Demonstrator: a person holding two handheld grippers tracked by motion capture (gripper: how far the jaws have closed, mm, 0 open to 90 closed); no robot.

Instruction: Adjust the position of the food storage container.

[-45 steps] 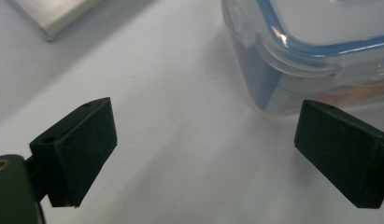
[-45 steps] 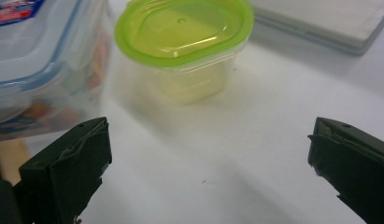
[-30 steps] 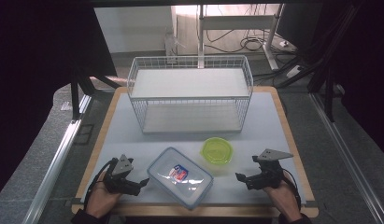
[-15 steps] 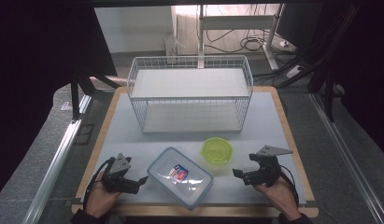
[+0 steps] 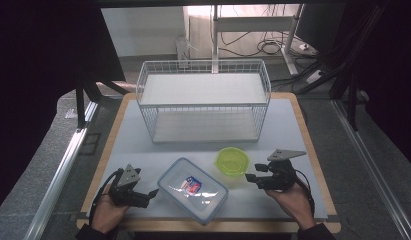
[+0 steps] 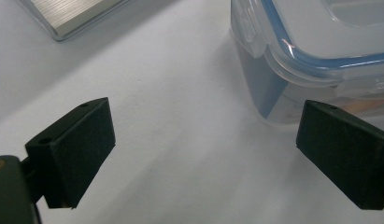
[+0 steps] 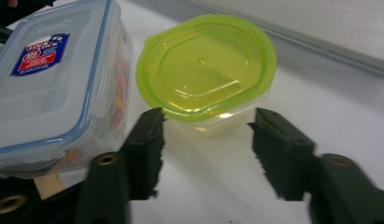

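Item one: the green-lidded tub (image 5: 233,162), a small round clear container under a lime lid (image 7: 206,65), stands on the white counter (image 5: 303,130) right of centre, just in front of the wire basket (image 5: 203,100). Your right claw (image 5: 249,177) points at it from the right; its jaws have just been closing and stand partly apart, short of the tub, with nothing between them and no contact.

Item two: the clear box (image 5: 193,190), rectangular, blue-sealed lid latched on, a red and blue label (image 7: 40,53) on top, lies just left of the tub, near the counter's front edge.

Item three: your left claw (image 5: 154,192), in your left hand (image 5: 110,207), sits just left of the box, jaws spread wide and empty; the box corner (image 6: 273,79) lies ahead, untouched.
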